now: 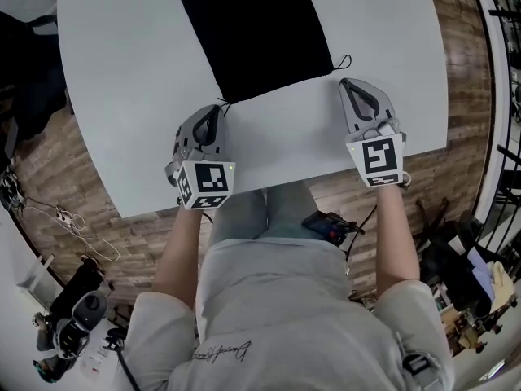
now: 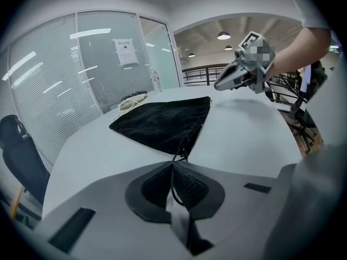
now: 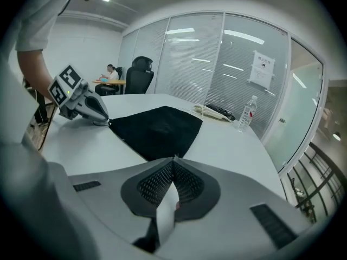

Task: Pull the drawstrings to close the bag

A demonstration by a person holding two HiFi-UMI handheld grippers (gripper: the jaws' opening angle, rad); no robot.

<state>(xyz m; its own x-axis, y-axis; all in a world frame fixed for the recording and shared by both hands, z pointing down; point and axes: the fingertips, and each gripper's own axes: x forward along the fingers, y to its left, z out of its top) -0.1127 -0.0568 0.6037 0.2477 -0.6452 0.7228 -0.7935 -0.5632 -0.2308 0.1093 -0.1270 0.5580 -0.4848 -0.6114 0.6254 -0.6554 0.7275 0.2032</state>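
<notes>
Head view shows the black bag (image 1: 252, 31) flat on the white desk (image 1: 122, 96), ahead of both grippers and between them. Its open end faces them and its far end is cut off by the frame's top edge.

The left gripper (image 1: 221, 108) has its tips right at the bag's near left corner. In the left gripper view, the left gripper (image 2: 172, 167) is clenched on the left drawstring (image 2: 180, 150), which runs from that corner of the bag (image 2: 162, 123) straight in between the meshed pads.

The right gripper (image 1: 343, 82) sits just outside the bag's near right corner, with the right drawstring (image 1: 345, 59) looping on the desk just ahead of its tips. In the right gripper view, the right gripper (image 3: 173, 160) has its jaws pressed together, and the bag (image 3: 157, 129) lies just beyond them and to their left. Whether any cord is caught there is too small to tell, since the corner itself is hidden behind the jaw tips.

Both bare forearms reach forward from the body, roughly parallel. Each gripper slants down toward the desk, its marker cube turned up to the head camera.
</notes>
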